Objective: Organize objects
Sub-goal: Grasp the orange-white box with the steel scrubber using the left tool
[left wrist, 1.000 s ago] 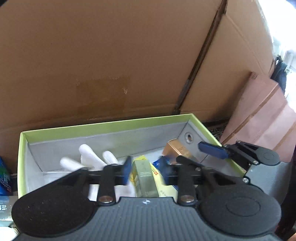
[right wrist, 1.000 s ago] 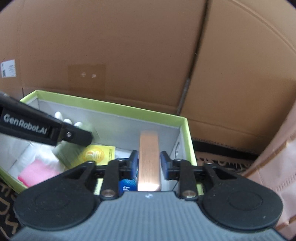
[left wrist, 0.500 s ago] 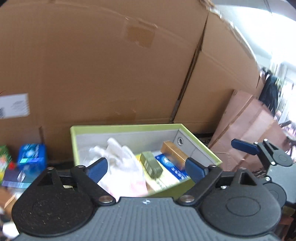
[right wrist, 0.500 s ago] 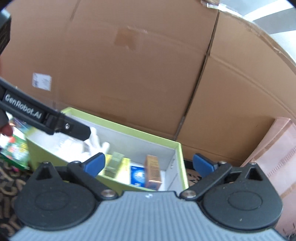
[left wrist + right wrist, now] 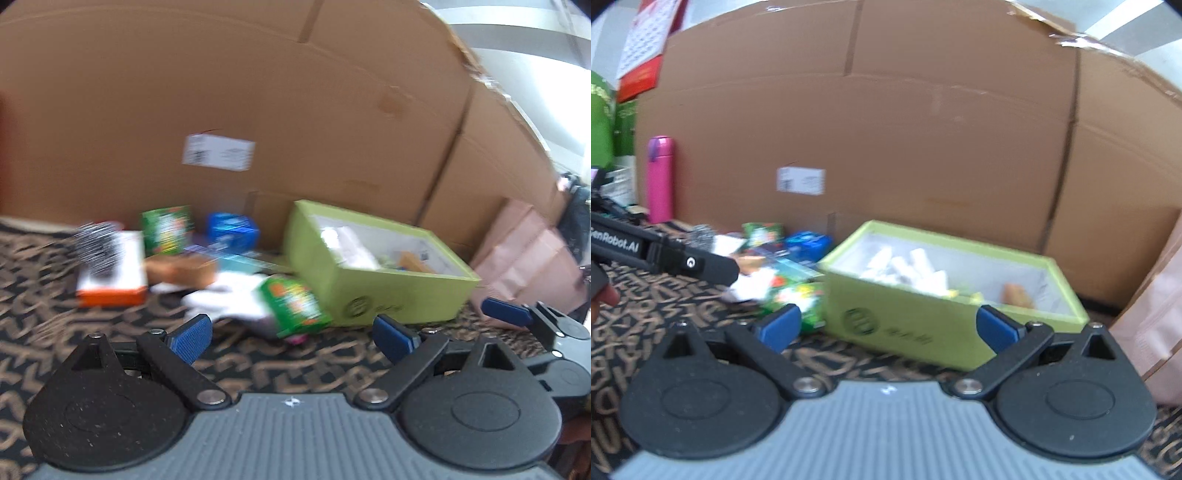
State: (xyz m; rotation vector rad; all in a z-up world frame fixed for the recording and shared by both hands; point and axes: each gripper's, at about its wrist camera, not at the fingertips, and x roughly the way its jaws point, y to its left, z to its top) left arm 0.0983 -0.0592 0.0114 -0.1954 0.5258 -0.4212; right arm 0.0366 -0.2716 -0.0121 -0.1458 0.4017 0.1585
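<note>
A lime green box (image 5: 388, 295) (image 5: 905, 314) stands on the patterned carpet and holds a white glove (image 5: 905, 266), a copper carton (image 5: 1015, 291) and other small items. Left of it lie loose things: a green packet (image 5: 291, 302), a white glove (image 5: 229, 295), a brown carton (image 5: 181, 269), a blue packet (image 5: 231, 230), a second green packet (image 5: 166, 229) and an orange-and-white box (image 5: 110, 273). My left gripper (image 5: 291, 334) is open and empty, short of the green packet. My right gripper (image 5: 890, 325) is open and empty in front of the box.
A tall cardboard wall (image 5: 258, 110) closes off the back. Pink paper bags (image 5: 528, 258) lean at the right of the box. A pink flask (image 5: 659, 177) stands at the far left. Carpet (image 5: 55, 332) lies in front of the grippers.
Both grippers opened, the left letting go of an olive carton and the right of the copper carton inside the box. Both then drew back out of the box, and the left view swung left.
</note>
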